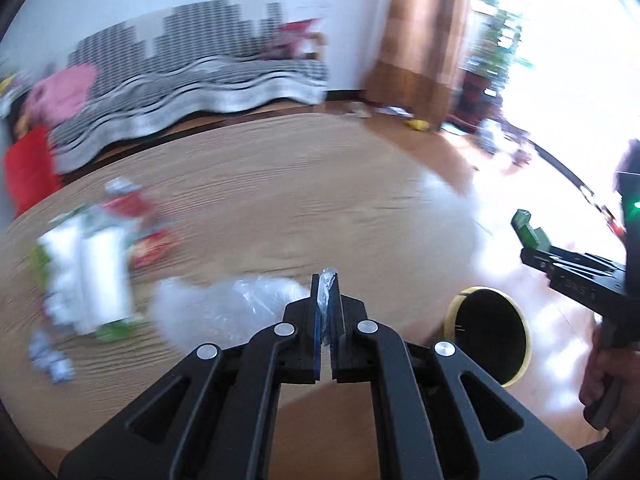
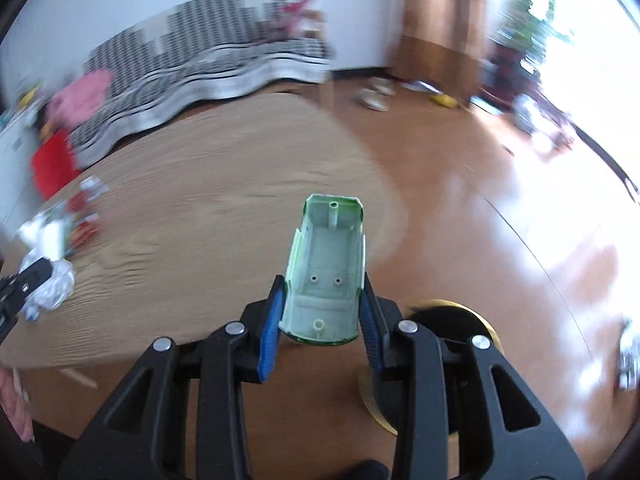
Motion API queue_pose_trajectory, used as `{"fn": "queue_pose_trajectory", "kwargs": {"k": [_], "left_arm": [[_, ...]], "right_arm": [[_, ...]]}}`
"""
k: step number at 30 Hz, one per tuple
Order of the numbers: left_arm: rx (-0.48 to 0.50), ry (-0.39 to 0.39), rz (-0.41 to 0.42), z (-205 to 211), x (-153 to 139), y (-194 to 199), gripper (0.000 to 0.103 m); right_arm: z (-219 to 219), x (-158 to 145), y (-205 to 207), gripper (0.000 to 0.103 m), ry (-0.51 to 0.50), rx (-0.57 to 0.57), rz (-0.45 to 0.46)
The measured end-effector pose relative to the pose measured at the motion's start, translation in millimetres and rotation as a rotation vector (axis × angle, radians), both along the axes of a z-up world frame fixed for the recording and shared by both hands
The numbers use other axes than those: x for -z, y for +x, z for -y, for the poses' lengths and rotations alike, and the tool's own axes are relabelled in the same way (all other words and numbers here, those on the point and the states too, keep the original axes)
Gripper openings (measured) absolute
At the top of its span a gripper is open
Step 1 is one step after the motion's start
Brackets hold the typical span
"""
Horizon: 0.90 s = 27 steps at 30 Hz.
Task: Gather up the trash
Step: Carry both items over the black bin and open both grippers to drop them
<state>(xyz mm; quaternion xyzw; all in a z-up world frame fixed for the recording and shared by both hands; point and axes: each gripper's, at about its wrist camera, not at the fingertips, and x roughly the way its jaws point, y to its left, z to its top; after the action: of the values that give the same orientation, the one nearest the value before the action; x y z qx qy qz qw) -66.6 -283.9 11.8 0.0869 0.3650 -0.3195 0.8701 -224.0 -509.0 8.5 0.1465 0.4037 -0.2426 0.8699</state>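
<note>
1. Nearest the left wrist camera, the left gripper [image 1: 327,280] has its two fingers [image 1: 316,312] pressed together on one clear plastic bag [image 1: 224,312]; a twist of the film sticks up between the blue pads, and the rest billows out to the left above the desk [image 1: 280,184], near its front edge.
2. Nearest the right wrist camera, the right gripper [image 2: 324,304] has its two fingers [image 2: 270,336] clamped on one pale green plastic shell [image 2: 328,264], a hollow moulded piece with its open inside facing the camera. It is held over the desk's right edge, where the desk meets the floor [image 2: 500,208].
3. One round bin [image 1: 490,328], black inside with a yellow rim, stands on the floor just off the desk's front right corner, below and between the two grippers.
4. A heap of loose trash [image 1: 92,264] lies at the desk's left edge: white, green and red wrappers. Motion blur is heavy there, so I count perhaps four or five pieces.
5. One small crumpled white-and-blue piece [image 1: 50,356] lies apart from the heap, toward the desk's front left corner.
6. One sofa [image 1: 192,80] with a checked cover stands beyond the desk's far edge.
</note>
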Motion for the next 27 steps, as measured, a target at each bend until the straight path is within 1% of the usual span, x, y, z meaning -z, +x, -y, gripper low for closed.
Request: {"fn": "queue_pose_trajectory", "kwargs": {"k": [1, 4, 5, 7, 11, 13, 15, 17, 19, 21, 22, 25, 27], "left_arm": [[0.037, -0.009, -0.001, 18, 1, -9, 0.002], [0.175, -0.042, -0.036, 74, 10, -43, 0.002], [0.228, -0.049, -0.058, 98, 17, -55, 0.002], [0.297, -0.048, -0.091, 129, 29, -71, 0.002], [0.425, -0.033, -0.202, 188, 69, -98, 0.002], [0.473, -0.02, -0.24, 205, 88, -104, 0.002], [0.504, 0.01, -0.266, 219, 110, -109, 0.002], [0.53, 0.013, -0.32, 228, 132, -101, 0.002], [0.533, 0.028, -0.343, 239, 148, -97, 0.002], [0.549, 0.041, -0.348, 243, 156, -97, 0.002], [0.551, 0.052, -0.338, 245, 160, -97, 0.002], [0.553, 0.057, -0.349, 254, 166, -93, 0.002], [0.556, 0.057, -0.347, 260, 164, -93, 0.002]], "right_arm": [[20, 4, -16, 0.035, 0.01, 0.04, -0.005], [61, 19, -52, 0.035, 0.051, 0.125, -0.023], [71, 23, -63, 0.035, 0.059, 0.145, -0.027], [89, 32, -82, 0.035, 0.081, 0.181, -0.043], [111, 46, -108, 0.035, 0.135, 0.222, -0.057], [113, 48, -115, 0.035, 0.135, 0.225, -0.069], [118, 53, -111, 0.035, 0.144, 0.225, -0.079], [116, 57, -109, 0.035, 0.149, 0.226, -0.091], [117, 60, -106, 0.035, 0.158, 0.227, -0.102], [118, 64, -106, 0.035, 0.165, 0.226, -0.108], [119, 65, -107, 0.035, 0.168, 0.225, -0.109], [122, 66, -109, 0.035, 0.173, 0.227, -0.109], [123, 67, -108, 0.035, 0.178, 0.228, -0.109]]}}
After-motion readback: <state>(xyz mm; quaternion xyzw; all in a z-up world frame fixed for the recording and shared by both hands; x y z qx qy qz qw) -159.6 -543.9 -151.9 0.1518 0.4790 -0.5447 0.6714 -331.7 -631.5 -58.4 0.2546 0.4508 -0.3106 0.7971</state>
